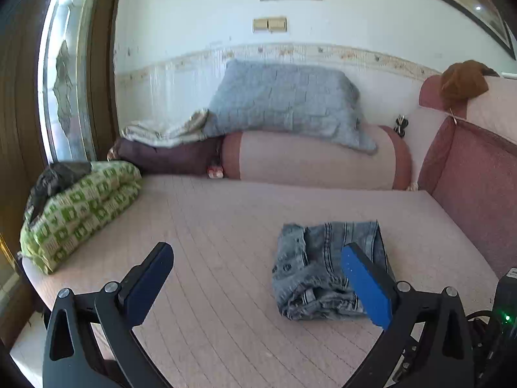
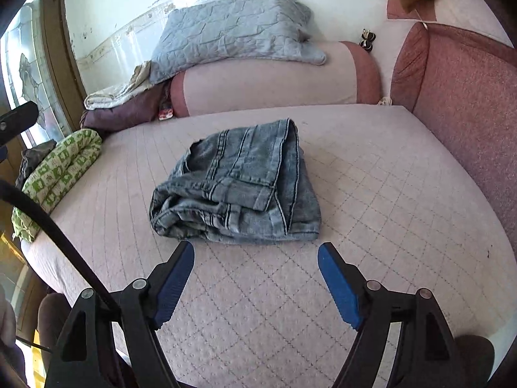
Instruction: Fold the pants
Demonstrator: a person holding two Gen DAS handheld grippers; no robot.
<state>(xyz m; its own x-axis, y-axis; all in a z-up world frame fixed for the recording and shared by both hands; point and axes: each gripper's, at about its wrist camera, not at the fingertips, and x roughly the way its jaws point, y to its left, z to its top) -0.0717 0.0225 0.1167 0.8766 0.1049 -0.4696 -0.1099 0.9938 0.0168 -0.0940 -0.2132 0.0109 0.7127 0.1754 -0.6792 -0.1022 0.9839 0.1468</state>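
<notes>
The blue denim pants [image 2: 239, 184] lie folded into a compact bundle on the pink quilted sofa seat [image 2: 371, 194]. They also show in the left wrist view [image 1: 323, 268], low and right of centre. My left gripper [image 1: 258, 255] is open and empty, to the left of the bundle, with its right finger in front of the bundle's right part. My right gripper [image 2: 255, 255] is open and empty, just short of the bundle's near edge, above the seat.
A bolster [image 2: 274, 84] with a grey-blue pillow [image 2: 232, 32] on it lies along the back wall. A green patterned bundle [image 2: 55, 174] sits at the seat's left edge. The maroon sofa arm [image 2: 468, 103] rises on the right. A glass door [image 1: 64, 74] is at left.
</notes>
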